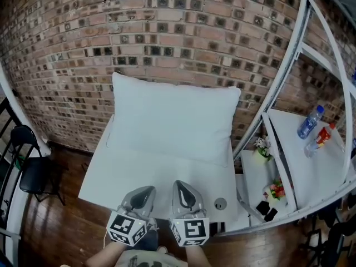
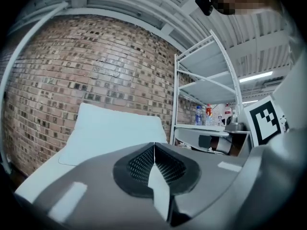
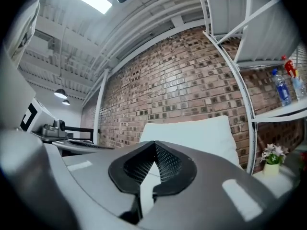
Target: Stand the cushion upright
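Note:
A white cushion (image 1: 169, 118) stands upright on the white table (image 1: 111, 177), leaning against the brick wall. It shows in the left gripper view as the cushion (image 2: 112, 128) and in the right gripper view as the cushion (image 3: 199, 133), beyond the jaws. My left gripper (image 1: 146, 192) and right gripper (image 1: 179, 187) sit side by side near the table's front edge, well short of the cushion. Both are shut with nothing between the jaws. The left gripper (image 2: 154, 145) and the right gripper (image 3: 154, 146) have tips that meet.
A white metal shelf rack (image 1: 311, 149) stands to the right, holding bottles (image 1: 310, 121), a small potted plant (image 1: 261, 147) and small items. A black chair (image 1: 30, 166) stands on the wooden floor at left. A round grommet (image 1: 220, 203) sits in the table's near right corner.

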A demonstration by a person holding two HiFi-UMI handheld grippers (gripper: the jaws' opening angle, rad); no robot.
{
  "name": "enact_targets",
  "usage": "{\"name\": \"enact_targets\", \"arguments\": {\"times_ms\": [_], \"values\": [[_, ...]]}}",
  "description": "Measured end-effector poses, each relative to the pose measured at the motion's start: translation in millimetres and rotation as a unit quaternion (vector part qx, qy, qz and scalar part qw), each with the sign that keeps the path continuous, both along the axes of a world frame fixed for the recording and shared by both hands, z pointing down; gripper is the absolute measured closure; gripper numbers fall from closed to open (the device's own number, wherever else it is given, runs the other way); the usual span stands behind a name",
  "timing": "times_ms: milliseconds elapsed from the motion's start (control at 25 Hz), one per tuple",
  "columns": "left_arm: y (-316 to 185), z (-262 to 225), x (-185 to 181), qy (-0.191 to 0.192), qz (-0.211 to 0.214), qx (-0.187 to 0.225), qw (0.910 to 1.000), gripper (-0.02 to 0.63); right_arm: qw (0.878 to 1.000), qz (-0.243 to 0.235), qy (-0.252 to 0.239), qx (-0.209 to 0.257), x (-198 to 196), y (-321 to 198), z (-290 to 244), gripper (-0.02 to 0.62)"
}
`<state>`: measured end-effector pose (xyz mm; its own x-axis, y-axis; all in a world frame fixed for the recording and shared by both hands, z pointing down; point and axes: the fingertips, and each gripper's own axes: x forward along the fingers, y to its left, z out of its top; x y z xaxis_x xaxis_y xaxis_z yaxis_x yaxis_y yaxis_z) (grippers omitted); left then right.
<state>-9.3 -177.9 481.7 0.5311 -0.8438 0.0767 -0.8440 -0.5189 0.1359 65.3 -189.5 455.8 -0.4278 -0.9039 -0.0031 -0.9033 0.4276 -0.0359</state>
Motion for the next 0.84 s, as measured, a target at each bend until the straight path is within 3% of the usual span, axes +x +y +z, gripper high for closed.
{"name": "enact_targets", "arguments": {"times_ms": [280, 480, 840], "values": [[23, 0, -13, 0.003, -0.023, 0.017, 0.9996, 0.604, 1.000, -0.025, -0.013, 0.011, -10, 25, 2, 0.595], [35, 8, -26, 0.006, -0.035, 0.000, 0.9994, 0.606, 0.999, -0.041, -0.008, 0.001, -24, 34, 8, 0.597], [35, 12, -19, 0.021, -0.028, 0.000, 0.9994, 0.606, 0.999, -0.045, -0.006, 0.003, -25, 44, 9, 0.595]]}}
